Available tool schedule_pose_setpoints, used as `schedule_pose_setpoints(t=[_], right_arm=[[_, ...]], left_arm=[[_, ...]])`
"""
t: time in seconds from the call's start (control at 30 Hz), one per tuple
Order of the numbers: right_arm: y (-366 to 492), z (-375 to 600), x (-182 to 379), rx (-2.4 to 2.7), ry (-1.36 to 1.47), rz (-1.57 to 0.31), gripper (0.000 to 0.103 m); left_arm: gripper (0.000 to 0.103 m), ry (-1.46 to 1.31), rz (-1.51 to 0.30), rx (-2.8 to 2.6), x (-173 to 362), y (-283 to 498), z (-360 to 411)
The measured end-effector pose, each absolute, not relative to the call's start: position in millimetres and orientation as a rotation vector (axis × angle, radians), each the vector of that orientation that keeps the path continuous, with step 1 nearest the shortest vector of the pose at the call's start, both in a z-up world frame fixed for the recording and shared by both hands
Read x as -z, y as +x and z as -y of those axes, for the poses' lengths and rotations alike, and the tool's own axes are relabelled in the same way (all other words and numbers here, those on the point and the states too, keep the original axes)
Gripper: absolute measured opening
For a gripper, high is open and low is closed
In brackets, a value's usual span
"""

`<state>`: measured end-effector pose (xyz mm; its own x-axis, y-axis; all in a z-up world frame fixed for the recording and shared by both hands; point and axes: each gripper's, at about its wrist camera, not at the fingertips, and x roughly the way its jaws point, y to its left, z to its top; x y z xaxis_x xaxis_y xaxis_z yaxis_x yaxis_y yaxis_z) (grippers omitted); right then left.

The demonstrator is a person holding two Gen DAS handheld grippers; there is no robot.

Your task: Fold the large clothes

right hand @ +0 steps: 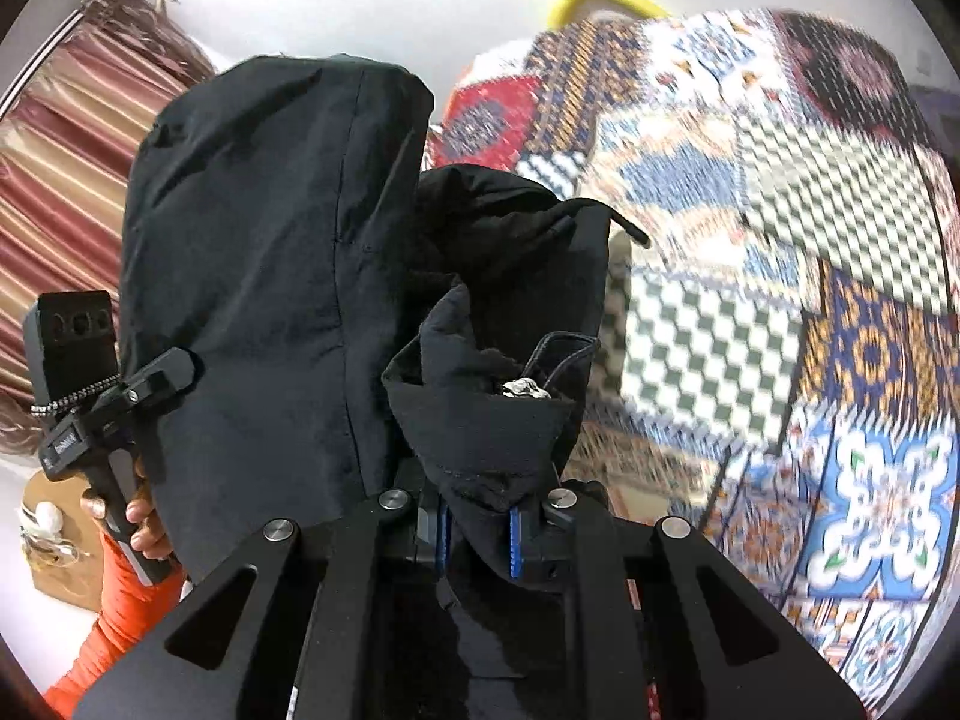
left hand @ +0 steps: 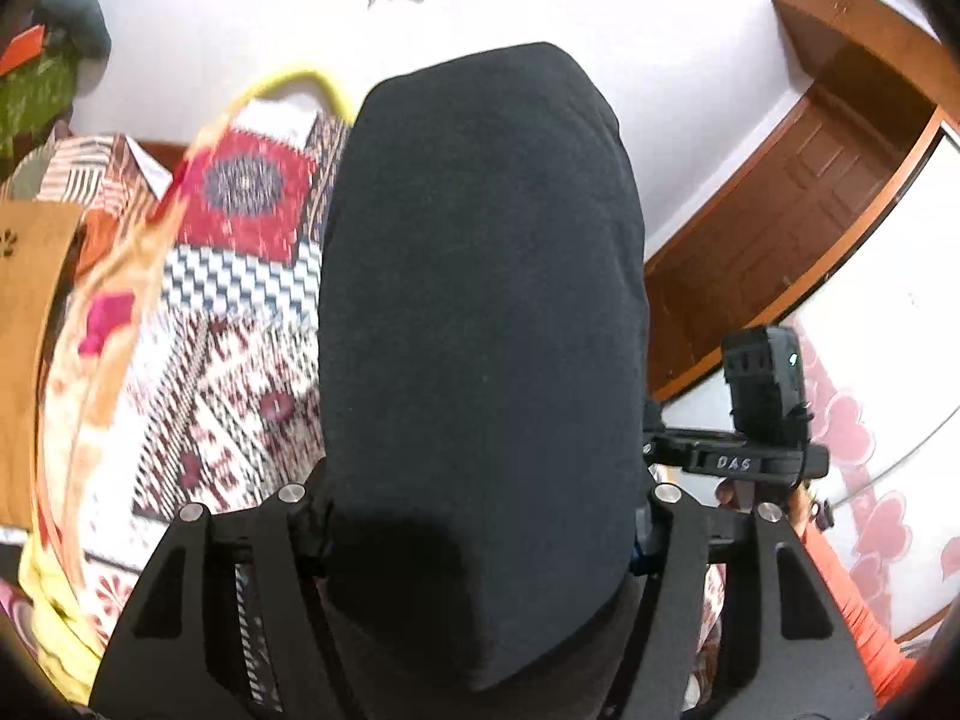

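Note:
A large dark navy garment (left hand: 480, 300) hangs lifted in the air and fills the middle of the left wrist view. My left gripper (left hand: 480, 516) is shut on its cloth, and the fingertips are hidden under the fabric. In the right wrist view the same garment (right hand: 258, 252) hangs in folds. My right gripper (right hand: 480, 534) is shut on a bunched edge of it, near a metal zipper pull (right hand: 527, 389). The blue pads (right hand: 514, 546) press the cloth. The left gripper's handle (right hand: 102, 414) shows at the left, held by a hand.
A bed with a patchwork-patterned cover (right hand: 780, 300) lies below and to the right; it also shows in the left wrist view (left hand: 240, 312). A brown wooden door (left hand: 780, 228) and white wall are behind. A striped curtain (right hand: 66, 150) hangs at left. The right gripper's handle (left hand: 762, 420) shows at right.

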<state>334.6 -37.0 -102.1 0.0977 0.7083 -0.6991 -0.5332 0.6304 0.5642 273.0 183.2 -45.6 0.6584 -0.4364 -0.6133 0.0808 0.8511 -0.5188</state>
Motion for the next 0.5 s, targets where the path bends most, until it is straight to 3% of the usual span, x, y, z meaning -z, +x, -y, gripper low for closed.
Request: schedule_pose_setpoints(t=[0.3, 0.5], right_arm=[[382.9, -25.6, 71.8, -0.932, 0.165, -1.023, 0.012], [429.3, -79.1, 90.2, -0.902, 0.152, -1.007, 0.012]], left_arm=[[0.064, -0.5, -0.656, 0.283, 12.0, 313.9, -256.5], [0.064, -0.555, -0.664, 0.28, 44.8, 371.7, -315.4]])
